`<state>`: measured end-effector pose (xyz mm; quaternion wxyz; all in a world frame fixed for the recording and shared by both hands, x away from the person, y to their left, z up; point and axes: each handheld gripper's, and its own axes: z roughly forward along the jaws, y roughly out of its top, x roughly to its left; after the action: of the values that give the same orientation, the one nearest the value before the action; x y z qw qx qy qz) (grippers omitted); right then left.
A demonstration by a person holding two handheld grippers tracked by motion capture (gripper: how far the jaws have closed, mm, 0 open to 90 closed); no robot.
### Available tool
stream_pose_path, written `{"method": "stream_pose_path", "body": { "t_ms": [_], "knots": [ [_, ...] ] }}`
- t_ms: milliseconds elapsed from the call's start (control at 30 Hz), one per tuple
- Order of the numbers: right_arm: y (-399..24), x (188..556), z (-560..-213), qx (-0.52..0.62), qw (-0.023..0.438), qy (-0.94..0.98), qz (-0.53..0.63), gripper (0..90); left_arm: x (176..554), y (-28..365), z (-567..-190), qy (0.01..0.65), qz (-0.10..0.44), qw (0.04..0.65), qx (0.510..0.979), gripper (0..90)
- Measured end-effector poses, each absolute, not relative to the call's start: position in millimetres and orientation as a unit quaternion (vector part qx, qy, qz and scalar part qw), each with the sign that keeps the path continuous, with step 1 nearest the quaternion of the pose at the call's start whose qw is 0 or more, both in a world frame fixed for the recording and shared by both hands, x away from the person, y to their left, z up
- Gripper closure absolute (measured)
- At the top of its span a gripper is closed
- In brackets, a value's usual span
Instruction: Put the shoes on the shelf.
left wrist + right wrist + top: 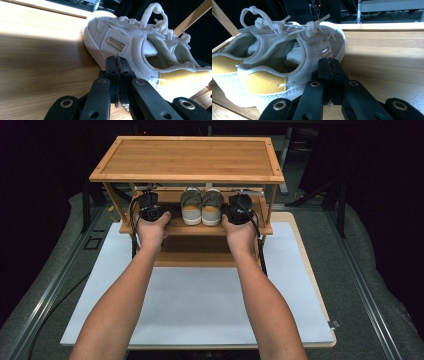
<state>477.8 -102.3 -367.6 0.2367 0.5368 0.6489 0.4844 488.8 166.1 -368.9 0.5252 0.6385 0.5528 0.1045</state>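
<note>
Two white sneakers (201, 206) sit on the rack's middle shelf (195, 228), toes hidden under its top. My left gripper (117, 65) and right gripper (329, 66) flank them, fingers pressed together, empty. No readable branding.

Tiered wooden rack (186, 157) at 12 o'clock on a light wooden table (311, 270). On its middle shelf (37, 62), a pair of pale shoes (201, 206), side by side and touching, yellow heel patches toward 6 o'clock, laces knotted. White sheet (200, 305) spread from centre to 6 o'clock. Grey floor (372, 290) at 3 and 9 o'clock; metal rail (45, 295) toward 8 o'clock.
</note>
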Motion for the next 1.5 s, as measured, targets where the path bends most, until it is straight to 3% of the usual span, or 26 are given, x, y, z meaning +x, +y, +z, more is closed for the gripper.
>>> {"method": "stream_pose_path", "body": {
  "t_ms": [633, 767, 1100, 1500],
  "knots": [
    [-104.9, 450.2, -363.4, 0.521, 0.256, 0.649, 0.491, 89.7, 458.5, 175.4, -371.2, 0.522, 0.136, 0.532, 0.653, 88.3],
    [-111.5, 444.2, -360.9, 0.516, 0.239, 0.652, 0.502, 89.8, 452.3, 178.1, -369.8, 0.516, 0.131, 0.535, 0.656, 88.1],
    [-130.3, 406.3, -343.5, 0.488, 0.237, 0.666, 0.512, 89.7, 420.8, 196.6, -356.4, 0.484, 0.125, 0.553, 0.667, 87.4],
    [-139.9, 365.6, -350.6, 0.448, 0.241, 0.704, 0.496, 89.3, 385.6, 214.7, -357.5, 0.455, 0.133, 0.547, 0.690, 86.5]
  ]
}}
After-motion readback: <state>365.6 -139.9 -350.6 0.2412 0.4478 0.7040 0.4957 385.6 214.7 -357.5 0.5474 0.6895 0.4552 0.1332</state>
